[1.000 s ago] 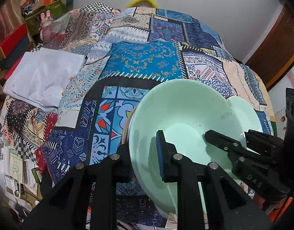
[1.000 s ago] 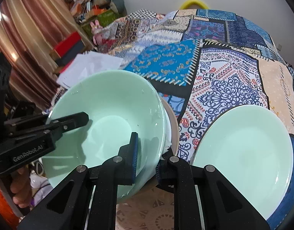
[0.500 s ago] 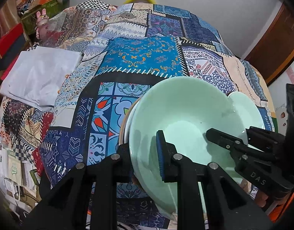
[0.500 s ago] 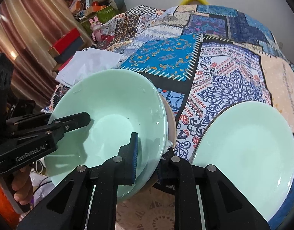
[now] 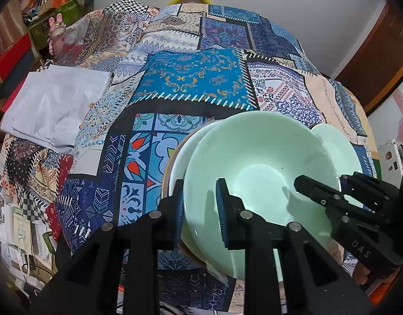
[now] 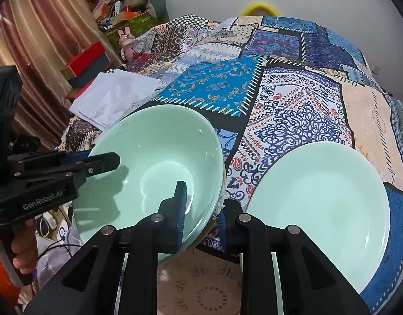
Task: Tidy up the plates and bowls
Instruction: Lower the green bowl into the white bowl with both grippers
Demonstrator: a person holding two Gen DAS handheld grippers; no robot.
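Black left gripper: jaws straddle the near-left rim of the mint-green bowl; they have just been opening, a gap shows beside each blue pad, so the hold is slack.
Black right gripper: jaws straddle the opposite rim of the same bowl; they too have just been opening, the wall between them and no longer pinched.
Bowl: sits in a stack, with a paler rim and a tan rim showing beneath it on the left side.
Plate: mint-green, lying flat just beside the stack, to its right.
Surface: patchwork quilt in blues, black and cream, under all the dishes.
Beyond: folded white cloth on the quilt's left side, well apart from the stack.
Person: fingers wrapped round the left gripper's handle.
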